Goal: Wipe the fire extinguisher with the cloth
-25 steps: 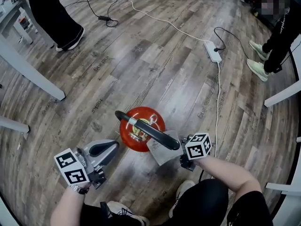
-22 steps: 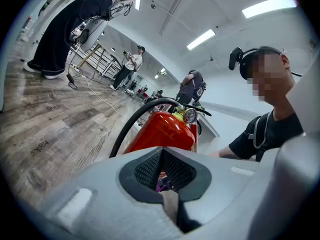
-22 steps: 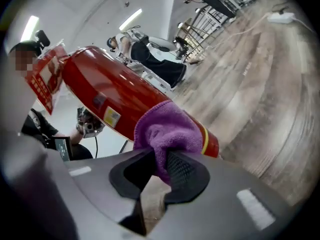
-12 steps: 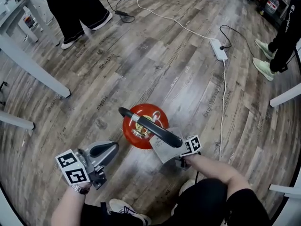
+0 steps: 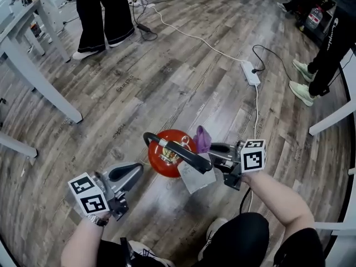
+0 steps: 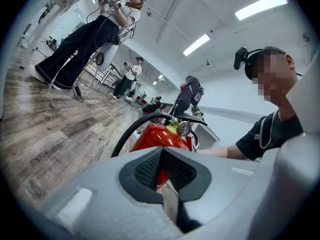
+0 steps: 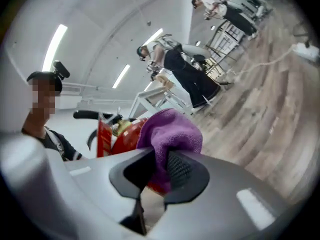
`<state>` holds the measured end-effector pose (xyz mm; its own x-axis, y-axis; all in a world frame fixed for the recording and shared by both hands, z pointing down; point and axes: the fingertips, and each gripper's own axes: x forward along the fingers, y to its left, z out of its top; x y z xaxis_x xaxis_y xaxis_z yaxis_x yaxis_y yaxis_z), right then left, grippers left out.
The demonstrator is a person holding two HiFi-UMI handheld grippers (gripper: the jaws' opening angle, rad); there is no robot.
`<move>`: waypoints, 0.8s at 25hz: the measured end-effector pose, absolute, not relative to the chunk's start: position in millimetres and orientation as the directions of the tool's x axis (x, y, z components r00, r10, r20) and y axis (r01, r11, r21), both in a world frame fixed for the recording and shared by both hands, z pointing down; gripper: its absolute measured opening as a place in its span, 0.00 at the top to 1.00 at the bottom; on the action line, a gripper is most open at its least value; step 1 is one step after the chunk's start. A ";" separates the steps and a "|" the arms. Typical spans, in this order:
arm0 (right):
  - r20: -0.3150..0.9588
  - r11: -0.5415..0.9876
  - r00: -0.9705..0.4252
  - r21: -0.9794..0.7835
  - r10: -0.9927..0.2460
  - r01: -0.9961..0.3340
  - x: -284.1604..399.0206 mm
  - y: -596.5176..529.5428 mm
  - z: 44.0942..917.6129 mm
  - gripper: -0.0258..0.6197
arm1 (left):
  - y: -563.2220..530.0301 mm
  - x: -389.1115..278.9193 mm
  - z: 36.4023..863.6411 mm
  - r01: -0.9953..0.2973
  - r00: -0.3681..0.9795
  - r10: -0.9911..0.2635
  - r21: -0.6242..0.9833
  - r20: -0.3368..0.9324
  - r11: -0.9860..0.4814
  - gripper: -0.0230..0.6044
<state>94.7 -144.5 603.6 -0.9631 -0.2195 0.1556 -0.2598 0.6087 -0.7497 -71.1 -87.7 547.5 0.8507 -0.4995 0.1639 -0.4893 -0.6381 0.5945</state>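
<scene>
A red fire extinguisher (image 5: 167,153) stands upright on the wooden floor, with a black handle (image 5: 186,153) and hose on top and a paper tag (image 5: 196,178) hanging from it. It also shows in the left gripper view (image 6: 160,136) and behind the cloth in the right gripper view (image 7: 122,136). My right gripper (image 5: 214,148) is shut on a purple cloth (image 5: 201,138), held level just right of the extinguisher's top; the cloth (image 7: 170,131) bulges out past the jaws. My left gripper (image 5: 130,172) is shut and empty, a little left of the extinguisher.
A white power strip (image 5: 250,72) and its cable (image 5: 257,115) lie on the floor beyond the extinguisher. White table legs (image 5: 41,88) stand at the left and right edges. People stand at the far side (image 5: 103,15) and at the right (image 5: 325,49).
My right gripper rose from low behind the tag to beside the extinguisher's top, bringing the purple cloth into view. The left gripper stayed in place.
</scene>
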 end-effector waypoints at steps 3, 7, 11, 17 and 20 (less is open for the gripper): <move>0.169 0.720 -0.970 -0.650 -0.174 -0.243 97.0 -162.7 545.1 0.87 | -92.0 -69.7 539.4 -0.484 0.852 -0.504 0.584 0.144 -0.651 0.96; 0.226 0.867 -0.974 -0.481 -0.022 -0.132 82.8 -167.0 472.9 0.87 | -94.9 -71.2 530.0 -0.484 0.848 -0.516 0.569 0.119 -0.664 0.96; 0.324 0.938 -0.925 -0.338 0.198 0.082 50.6 -155.3 422.8 0.87 | -97.9 -70.8 527.5 -0.482 0.846 -0.523 0.572 0.105 -0.664 0.96; 0.537 0.862 -0.677 -0.263 0.504 0.433 17.9 -101.2 411.0 0.87 | -93.4 -73.9 527.7 -0.480 0.848 -0.518 0.569 0.107 -0.668 0.96; 0.605 0.818 -0.562 -0.317 0.564 0.479 10.7 -88.6 428.3 0.87 | -88.7 -77.9 531.9 -0.474 0.853 -0.511 0.578 0.111 -0.665 0.96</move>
